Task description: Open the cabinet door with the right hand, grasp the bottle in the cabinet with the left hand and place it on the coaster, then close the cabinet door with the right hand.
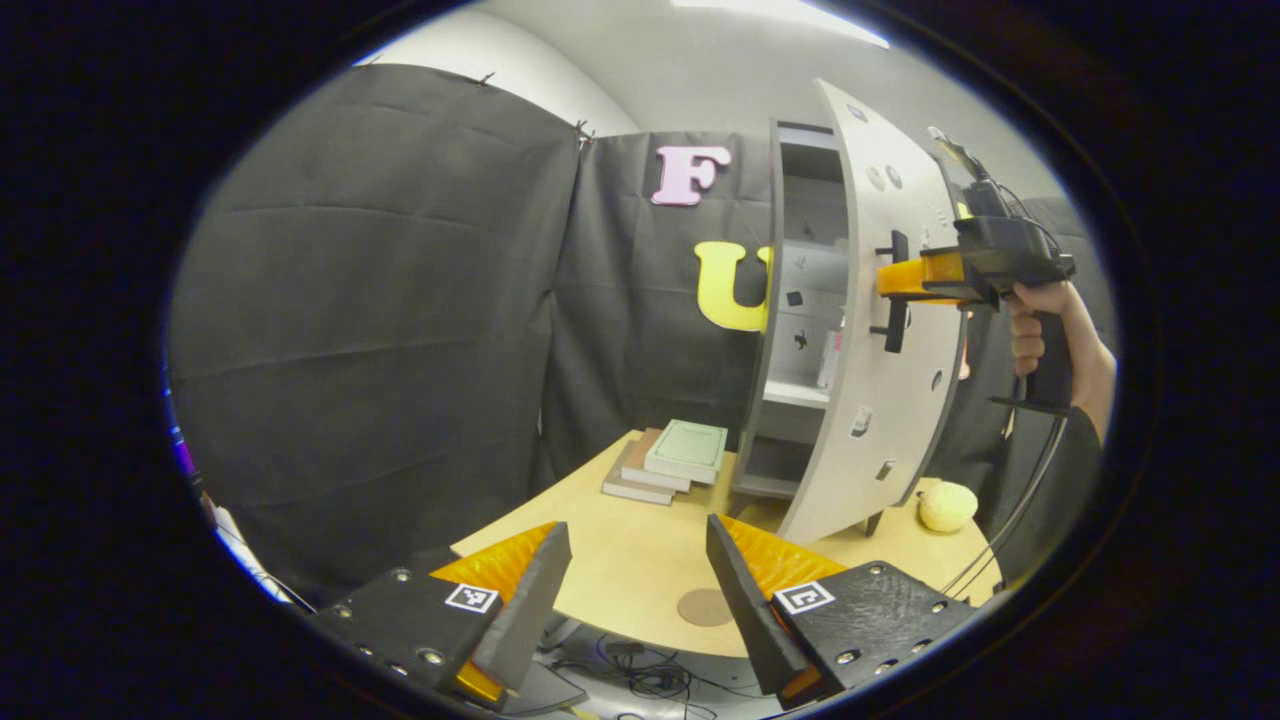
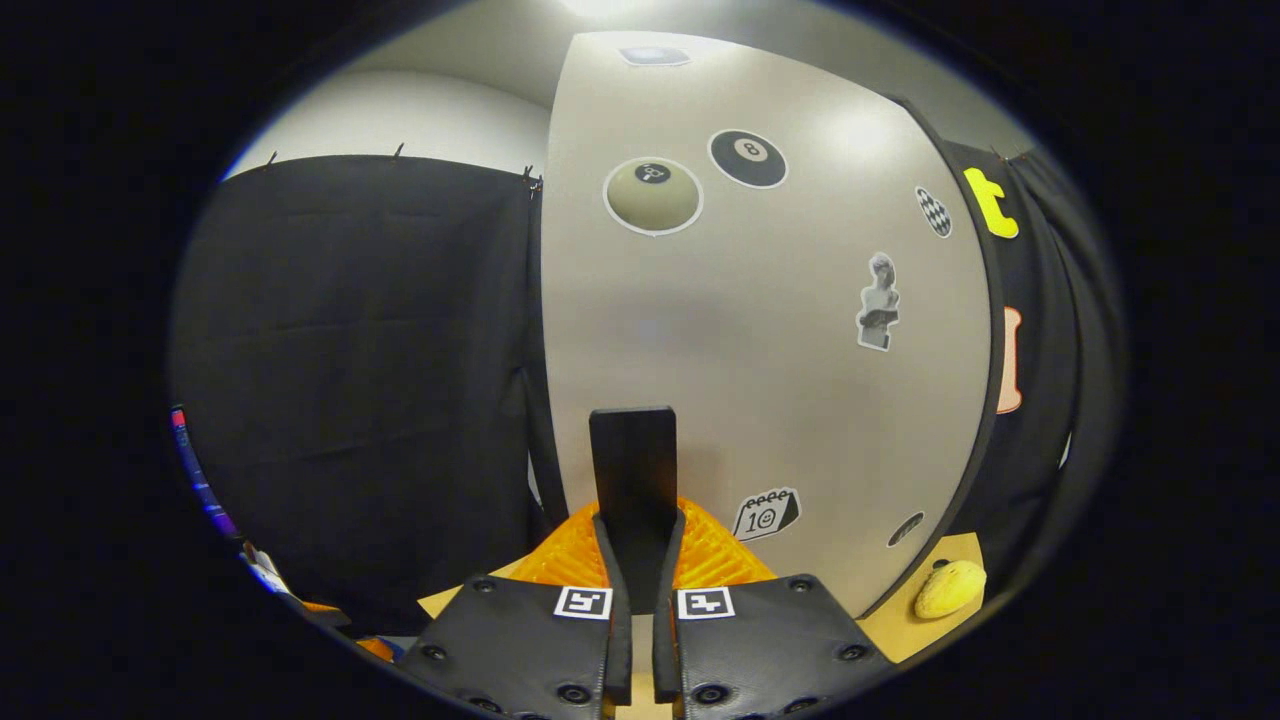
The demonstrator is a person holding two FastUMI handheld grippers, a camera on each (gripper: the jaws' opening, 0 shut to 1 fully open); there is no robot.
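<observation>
Wooden table point(image 1: 640, 560) | cabinet door point(image 1: 890, 330) ajar | right hand-held gripper point(image 2: 637, 560) clamps handle point(image 2: 632, 470) | left hand-held gripper point(image 1: 635, 590) spread, empty

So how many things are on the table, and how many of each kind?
Cabinets: 1
Books: 3, in one stack
Coasters: 1
Yellow round things: 1
Bottles inside the cabinet: 1
Total: 7

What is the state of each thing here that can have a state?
Cabinet door: partly open.
Door handle: clamped by right gripper.
Left gripper: open, holding nothing.
Bottle: on a cabinet shelf.
Coaster: bare.
Books: stacked, closed.
</observation>
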